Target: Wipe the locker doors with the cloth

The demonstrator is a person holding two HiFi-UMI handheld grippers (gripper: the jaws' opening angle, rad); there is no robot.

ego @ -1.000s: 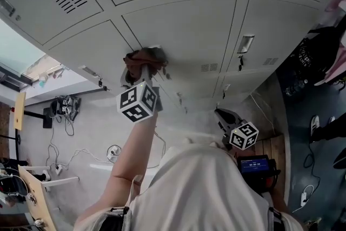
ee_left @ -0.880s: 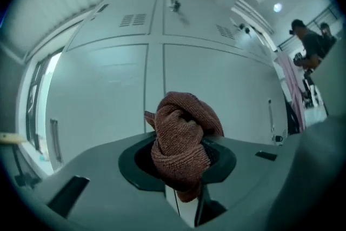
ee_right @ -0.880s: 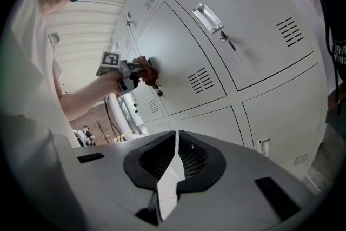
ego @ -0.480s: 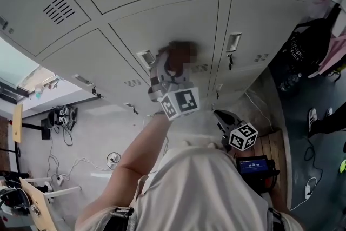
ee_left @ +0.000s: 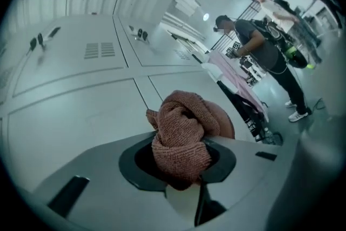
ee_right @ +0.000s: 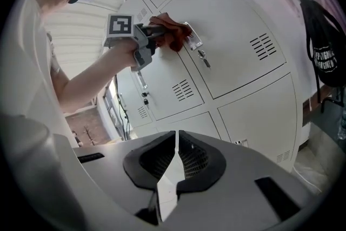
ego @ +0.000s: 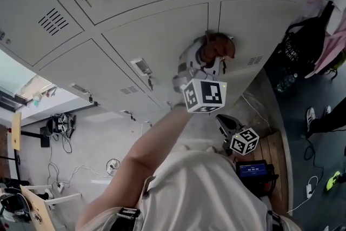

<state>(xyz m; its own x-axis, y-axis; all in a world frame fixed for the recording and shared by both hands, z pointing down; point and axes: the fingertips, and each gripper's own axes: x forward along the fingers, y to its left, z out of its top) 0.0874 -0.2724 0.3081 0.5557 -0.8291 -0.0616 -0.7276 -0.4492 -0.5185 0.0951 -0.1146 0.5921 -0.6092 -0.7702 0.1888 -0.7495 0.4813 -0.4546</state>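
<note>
The left tool [ee_left: 181, 162] is clamped on a reddish-brown knitted cloth [ee_left: 181, 132], which is bunched up into a ball between the jaws and sticks out in front of them. The person's left arm is stretched forward, and the cloth lies against one of the pale grey metal locker doors [ego: 157, 35], close to the vertical seam between two doors. In the right gripper view the cloth touches the door just beside a small metal label holder [ee_right: 193, 35], and a key [ee_right: 204, 58] hangs in the lock just below it. Rows of vent slots [ee_right: 263, 46] are cut in the same door, lower and to the side. The right tool [ee_right: 174, 162] has its jaws together with nothing between them; it is held low, near the person's body, well apart from the cloth. A black bag [ee_right: 324, 57] hangs beside the lockers on the right side.
</note>
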